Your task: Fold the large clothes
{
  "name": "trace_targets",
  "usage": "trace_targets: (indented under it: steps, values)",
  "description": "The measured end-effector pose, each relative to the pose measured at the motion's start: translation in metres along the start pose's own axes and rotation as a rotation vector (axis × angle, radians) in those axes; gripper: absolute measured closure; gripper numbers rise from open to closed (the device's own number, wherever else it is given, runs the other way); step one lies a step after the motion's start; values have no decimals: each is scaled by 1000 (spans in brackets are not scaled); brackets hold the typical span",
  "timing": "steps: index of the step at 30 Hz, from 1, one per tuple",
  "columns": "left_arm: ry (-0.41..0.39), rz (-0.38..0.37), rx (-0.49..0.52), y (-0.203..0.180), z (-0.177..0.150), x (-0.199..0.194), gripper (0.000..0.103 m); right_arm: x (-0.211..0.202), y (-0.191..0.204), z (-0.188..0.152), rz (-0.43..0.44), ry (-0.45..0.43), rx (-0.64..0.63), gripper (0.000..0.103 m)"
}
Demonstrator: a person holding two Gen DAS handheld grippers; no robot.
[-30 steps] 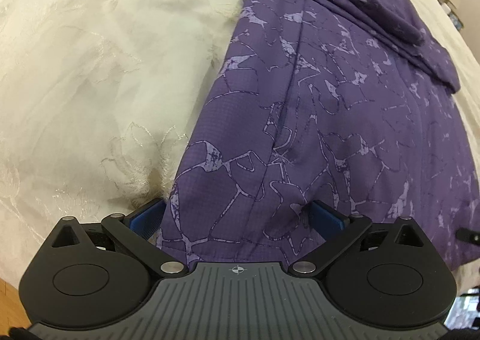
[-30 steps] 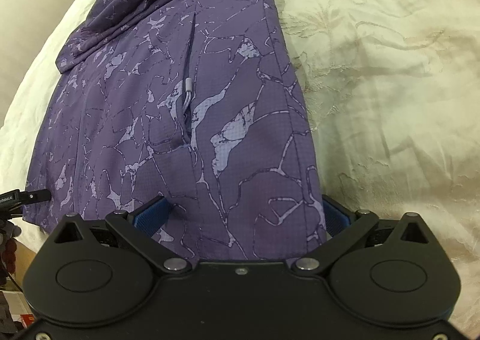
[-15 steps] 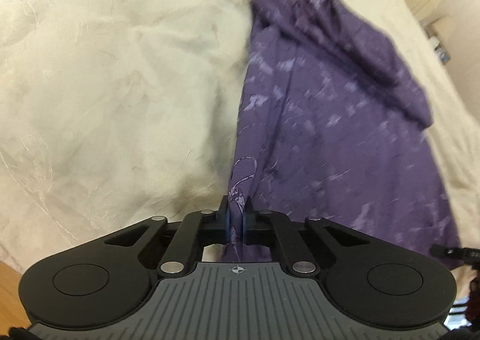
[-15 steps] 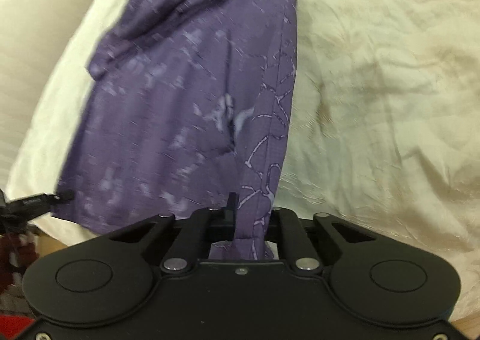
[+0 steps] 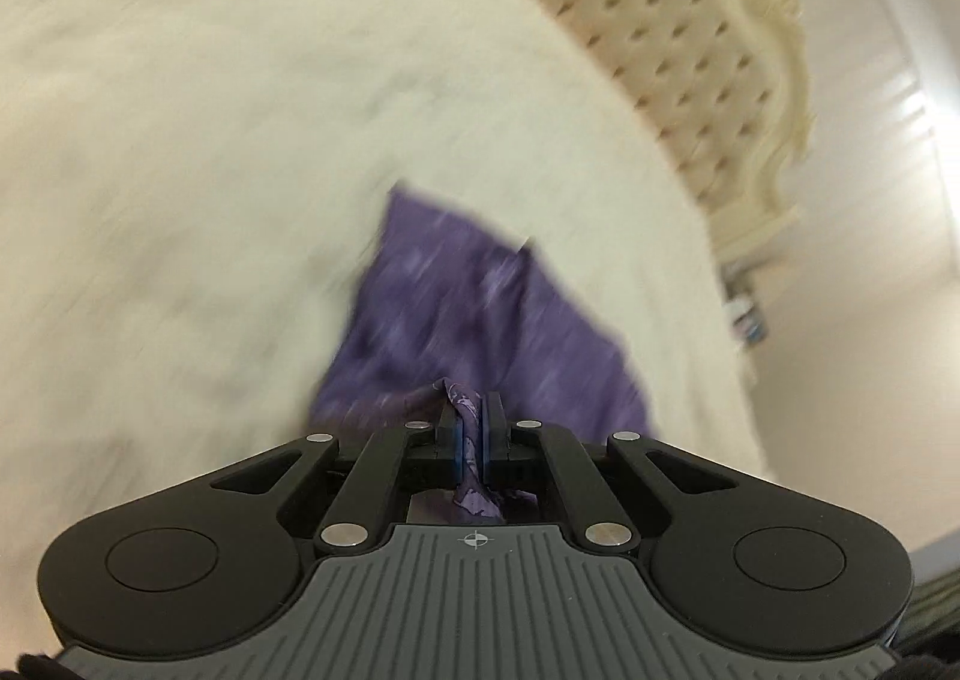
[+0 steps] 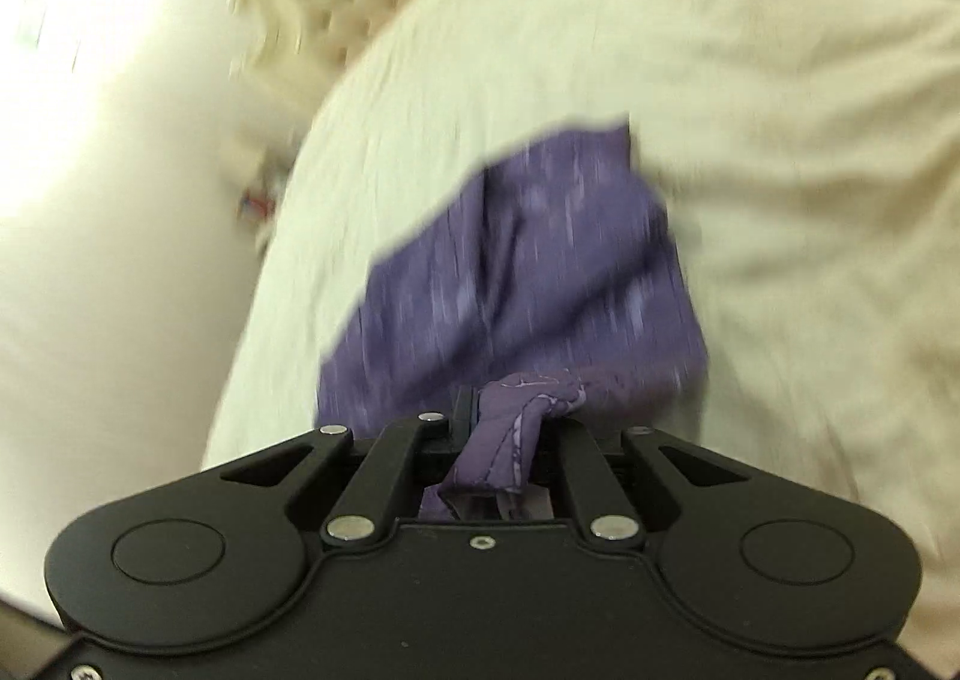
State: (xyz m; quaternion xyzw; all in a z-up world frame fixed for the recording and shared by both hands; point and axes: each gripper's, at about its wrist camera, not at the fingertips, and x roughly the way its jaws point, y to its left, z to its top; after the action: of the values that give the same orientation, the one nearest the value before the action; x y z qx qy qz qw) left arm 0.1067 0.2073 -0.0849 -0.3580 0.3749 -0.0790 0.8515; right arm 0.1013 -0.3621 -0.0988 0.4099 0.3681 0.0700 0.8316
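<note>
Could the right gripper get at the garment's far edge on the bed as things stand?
Probably not: the right gripper is shut on the purple garment's near hem, so it has no free jaws, though nothing lies across the cloth.

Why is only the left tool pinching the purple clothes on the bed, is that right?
Not quite. Both pinch it: the left tool and the right tool are each shut on the purple clothes over the bed. The right wrist view shows it.

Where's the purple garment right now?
The purple garment lies on the cream bedspread, its near hem pinched in the left gripper and right gripper.
</note>
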Motion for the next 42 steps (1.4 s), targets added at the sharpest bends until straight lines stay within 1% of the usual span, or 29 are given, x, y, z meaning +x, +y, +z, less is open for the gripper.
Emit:
trace_targets:
  steps: [3, 6, 10, 12, 16, 20, 25, 26, 28, 29, 30, 31, 32, 33, 34, 35, 36, 39, 41, 42]
  values:
    - [-39, -57, 30, -15, 30, 26, 98, 16, 15, 23, -11, -95, 21, 91]
    - [-55, -87, 51, -27, 53, 54, 98, 32, 29, 44, -40, -163, 16, 91]
    - [-68, -98, 53, -34, 79, 86, 98, 59, 44, 70, -103, -222, 12, 91]
    - [-69, -102, 44, -34, 88, 95, 98, 67, 47, 82, -128, -235, 11, 92]
    - [-76, -70, 62, -38, 96, 113, 98, 89, 54, 103, -169, -216, -22, 92]
    - [-71, -34, 30, -32, 103, 129, 98, 113, 55, 120, -194, -177, -36, 92]
    - [-54, 53, 15, -25, 107, 151, 97, 146, 47, 137, -201, -105, -39, 91]
    - [-52, 70, 15, -24, 106, 154, 95, 152, 45, 139, -203, -93, -43, 90]
    - [-56, 109, 20, -25, 107, 160, 94, 163, 42, 145, -217, -70, -48, 83]
    - [-55, 118, 23, -25, 109, 163, 92, 168, 40, 147, -226, -65, -45, 82]
    - [-52, 119, 20, -25, 110, 166, 83, 171, 38, 149, -228, -66, -38, 81]
    - [-56, 113, 14, -24, 111, 168, 77, 173, 36, 151, -225, -62, -29, 79]
    - [-71, 110, 11, -26, 111, 169, 65, 177, 33, 153, -224, -62, -20, 63]
    - [-97, 107, 10, -26, 112, 167, 51, 177, 33, 154, -220, -69, -17, 44]
    - [-124, 104, 10, -26, 113, 165, 42, 177, 33, 155, -208, -80, -17, 36]
    - [-141, 106, 10, -27, 114, 163, 26, 177, 33, 155, -193, -92, -20, 28]
    - [-151, 107, 12, -28, 115, 161, 23, 176, 33, 157, -179, -102, -25, 27]
    - [-142, 128, 43, -35, 116, 158, 23, 176, 37, 158, -173, -104, -57, 27]
    - [-126, 144, 96, -46, 111, 158, 22, 177, 44, 155, -163, -90, -107, 27]
    - [-103, 153, 133, -53, 105, 161, 21, 180, 48, 150, -168, -75, -147, 27]
